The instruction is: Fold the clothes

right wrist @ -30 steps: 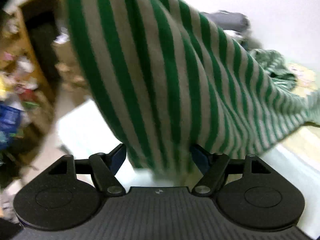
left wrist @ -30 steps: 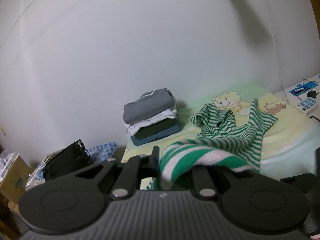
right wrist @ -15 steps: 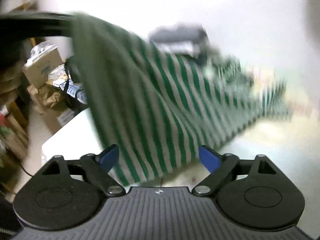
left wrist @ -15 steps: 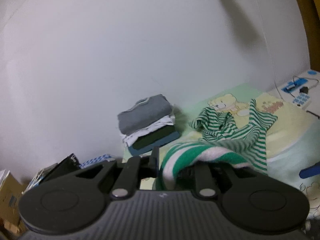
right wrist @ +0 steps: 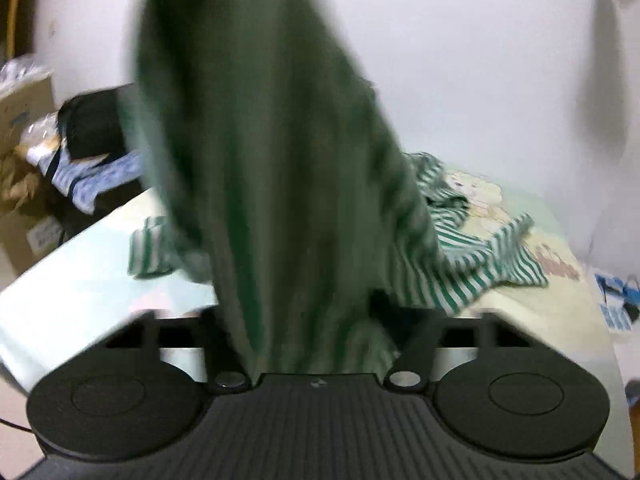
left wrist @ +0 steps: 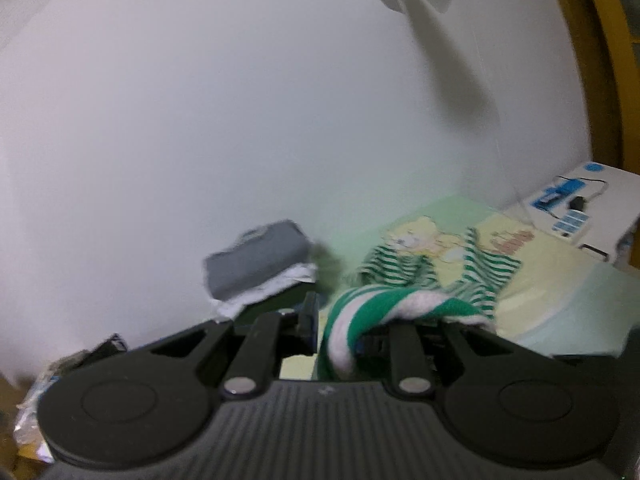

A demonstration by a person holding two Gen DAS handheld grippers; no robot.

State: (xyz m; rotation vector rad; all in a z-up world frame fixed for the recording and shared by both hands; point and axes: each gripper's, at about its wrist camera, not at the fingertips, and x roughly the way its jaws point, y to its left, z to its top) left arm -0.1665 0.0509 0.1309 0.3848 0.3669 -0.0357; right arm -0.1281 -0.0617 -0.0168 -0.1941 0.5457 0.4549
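Note:
A green-and-white striped garment [left wrist: 400, 304] lies partly spread on the bed, with its sleeves [left wrist: 476, 276] toward the bear print. My left gripper [left wrist: 340, 320] is shut on a bunched fold of it, and the fold drapes over the right finger. In the right wrist view the same garment [right wrist: 260, 160] hangs as a blurred curtain straight ahead, and its far part [right wrist: 480, 264] rests on the sheet. My right gripper [right wrist: 304, 320] is closing, with the cloth filling the gap between its jaws. The cloth hides its fingertips.
A stack of folded clothes [left wrist: 256, 268], grey on top, stands by the wall at the back of the bed [left wrist: 560, 280]. A white stand with blue devices [left wrist: 580, 208] is at the right. Cardboard boxes [right wrist: 24, 104] and a black bag [right wrist: 92, 120] crowd the floor at the left.
The right gripper's jaws stood wide apart around the hanging cloth and have now come together on it. The left gripper has tilted up a little, still holding its fold.

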